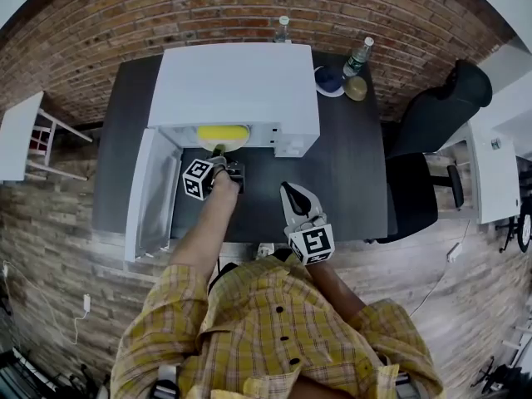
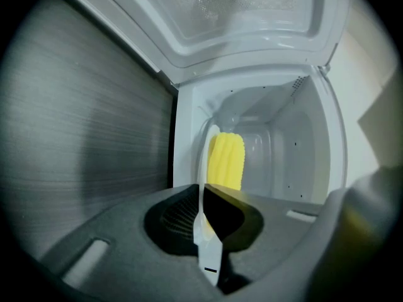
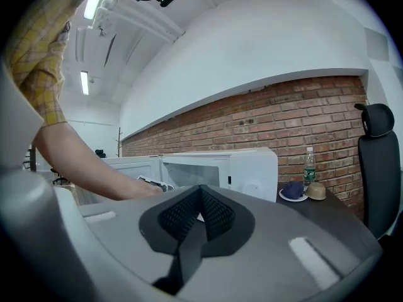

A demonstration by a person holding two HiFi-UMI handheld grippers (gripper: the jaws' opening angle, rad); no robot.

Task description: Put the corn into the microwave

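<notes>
**As the corn reaches the microwave's mouth**

While the right gripper [image 1: 291, 193] hangs idle over the dark table [image 1: 349, 173], its 2 jaws pressed together on nothing, the left gripper [image 1: 218, 153] does the work. It is nearly closed, pinching the rim of a thin white plate [image 2: 203, 162], and the corn [image 1: 223, 133] lies on that plate. Seen from above, the yellow cob sits right at the front opening of the white microwave [image 1: 237, 81], partly under its roof. The door [image 1: 154, 194] stands swung wide to the left. From the left gripper's own view the plate shows edge-on, with the corn [image 2: 227, 161] beside it and the bare white cavity beyond.

I'd say this is the insertion step, well along: the load is at the threshold, but I can't tell whether the plate rests on the cavity floor yet.

The next move, as I judge it, calls for 1 steady push deeper, keeping the plate level so the cob doesn't roll off. After that the plate needs setting down flat before the jaws part. The gripper would then have to back straight out, clear of the rim. The open door is left for later.
</notes>
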